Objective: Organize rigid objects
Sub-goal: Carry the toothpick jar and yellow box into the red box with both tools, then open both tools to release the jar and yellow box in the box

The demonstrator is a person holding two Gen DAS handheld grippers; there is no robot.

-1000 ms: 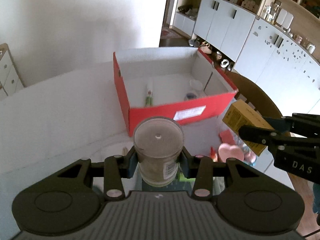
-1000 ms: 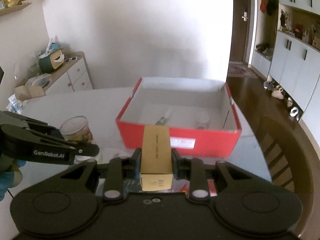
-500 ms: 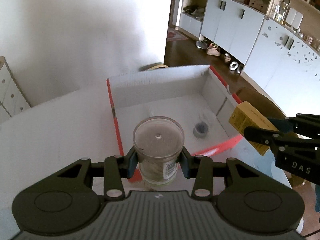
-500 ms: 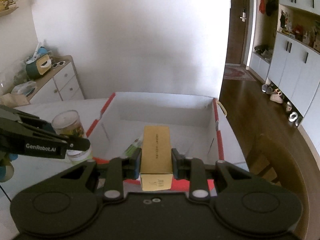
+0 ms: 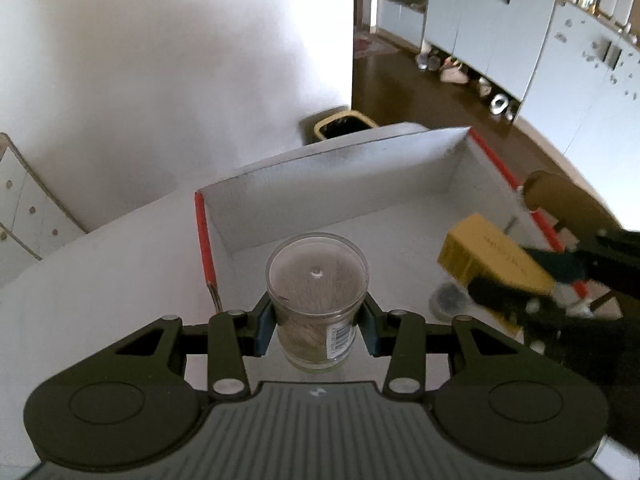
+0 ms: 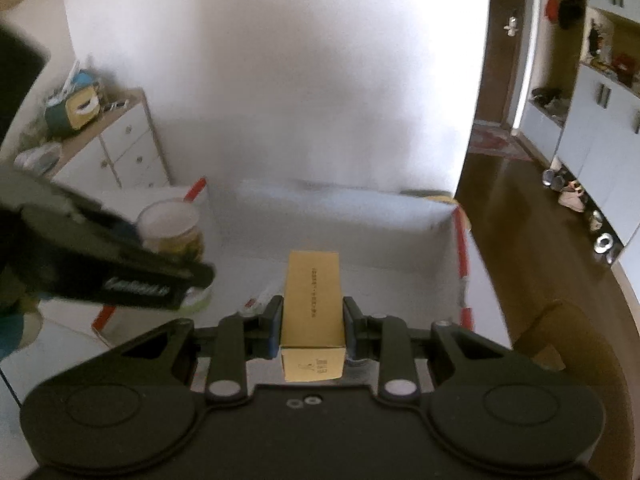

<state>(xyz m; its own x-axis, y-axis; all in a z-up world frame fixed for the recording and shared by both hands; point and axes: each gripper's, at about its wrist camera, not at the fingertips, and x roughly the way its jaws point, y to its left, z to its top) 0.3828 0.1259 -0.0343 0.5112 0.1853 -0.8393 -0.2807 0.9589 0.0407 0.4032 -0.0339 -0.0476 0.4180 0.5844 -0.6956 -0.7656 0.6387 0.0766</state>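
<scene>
My left gripper (image 5: 316, 330) is shut on a clear round jar (image 5: 317, 300) with a barcode label, held upright over the near left part of the red box (image 5: 206, 236) with white inner walls. My right gripper (image 6: 313, 326) is shut on a long yellow carton (image 6: 313, 300), held over the box's floor (image 6: 384, 292). In the left wrist view the carton (image 5: 492, 256) and the right gripper (image 5: 532, 280) hang over the box's right side. The right wrist view shows the jar (image 6: 172, 228) in the left gripper (image 6: 160, 264) at the left.
A small round lid-like thing (image 5: 450, 300) and a thin tube (image 6: 260, 300) lie on the box floor. A white drawer chest (image 6: 120, 152) stands by the wall at the left, a waste bin (image 5: 340, 128) behind the box, a wooden chair (image 6: 568, 344) at the right.
Both grippers have moved forward from in front of the box to over its inside, each still holding its object. The box's front wall has dropped out of view beneath them.
</scene>
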